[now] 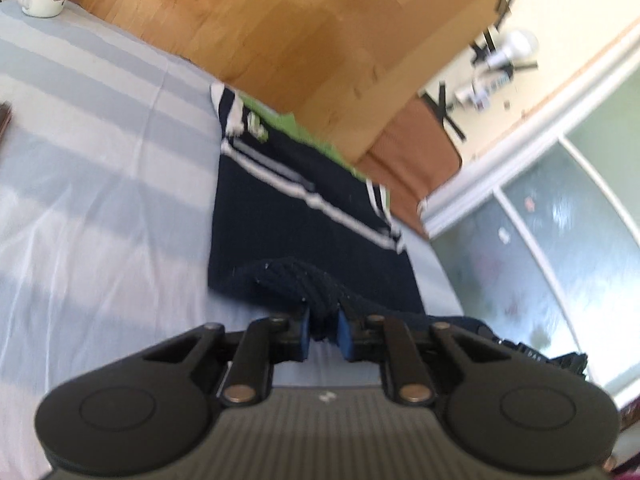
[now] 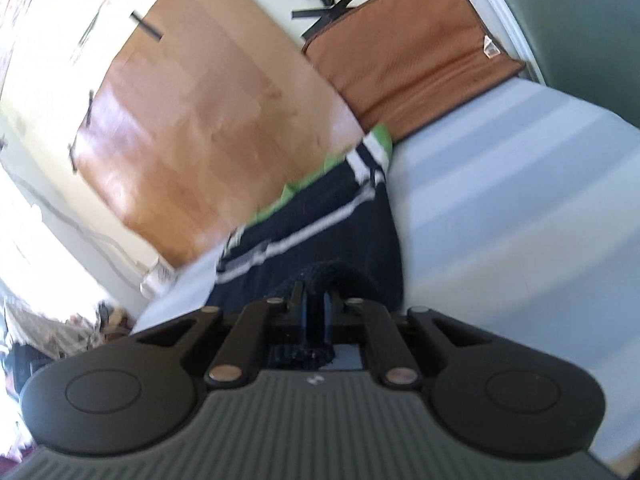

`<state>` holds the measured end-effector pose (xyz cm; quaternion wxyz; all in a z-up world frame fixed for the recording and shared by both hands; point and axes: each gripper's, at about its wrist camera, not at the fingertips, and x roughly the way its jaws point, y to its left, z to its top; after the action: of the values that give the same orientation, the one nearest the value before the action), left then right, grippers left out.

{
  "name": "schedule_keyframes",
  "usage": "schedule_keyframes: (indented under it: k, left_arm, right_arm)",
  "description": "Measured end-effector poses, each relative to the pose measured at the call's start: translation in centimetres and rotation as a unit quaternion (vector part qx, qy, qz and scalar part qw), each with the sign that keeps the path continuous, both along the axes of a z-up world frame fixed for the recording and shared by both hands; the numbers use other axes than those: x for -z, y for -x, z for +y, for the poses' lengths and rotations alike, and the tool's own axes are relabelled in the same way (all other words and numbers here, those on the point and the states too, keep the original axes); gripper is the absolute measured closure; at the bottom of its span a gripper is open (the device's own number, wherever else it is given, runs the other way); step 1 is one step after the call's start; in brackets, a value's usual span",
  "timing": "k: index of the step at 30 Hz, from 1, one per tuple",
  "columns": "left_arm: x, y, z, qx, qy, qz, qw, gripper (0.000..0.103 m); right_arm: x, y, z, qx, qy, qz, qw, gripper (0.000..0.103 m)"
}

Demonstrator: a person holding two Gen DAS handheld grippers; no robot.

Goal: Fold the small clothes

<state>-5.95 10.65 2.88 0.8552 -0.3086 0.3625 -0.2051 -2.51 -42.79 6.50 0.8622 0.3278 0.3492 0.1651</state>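
Sweater (image 1: 312, 216), navy with white stripes, lay on the striped bed (image 1: 100, 160) as left claw (image 1: 323, 330) and right claw (image 2: 316, 316) each pinched its near hem, apparently mid-fold; next, carrying both corners evenly forward.

The left claw (image 1: 323, 330) was nearly closed, its blue pads (image 1: 304, 332) pinching dark knitted fabric. The right claw (image 2: 316, 316) was likewise clamped on a fold of fabric.
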Motion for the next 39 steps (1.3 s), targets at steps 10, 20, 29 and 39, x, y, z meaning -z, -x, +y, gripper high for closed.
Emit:
schedule_keyframes:
  k: [10, 20, 29, 39]
  left_arm:
    - [-0.2, -14.7, -0.1, -0.100, -0.063, 0.022, 0.9927, 0.063]
    - [2.6, -12.6, 1.0, -0.080, -0.072, 0.021, 0.9940, 0.036]
    - [4.0, -16.3, -2.4, -0.057, -0.157, 0.026, 0.9855, 0.094]
    - [1.2, -15.6, -4.1, -0.085, -0.202, -0.083, 0.9722, 0.095]
  right_arm:
    - [1.9, -15.4, 0.8, 0.078, 0.071, 0.028, 0.994, 0.060]
    - [2.9, -12.0, 1.1, 0.023, 0.129, -0.003, 0.991, 0.056]
    - [5.3, -16.2, 7.4, -0.030, 0.297, -0.018, 0.954, 0.087]
    - [4.0, -14.4, 7.9, 0.046, 0.326, -0.087, 0.940, 0.091]
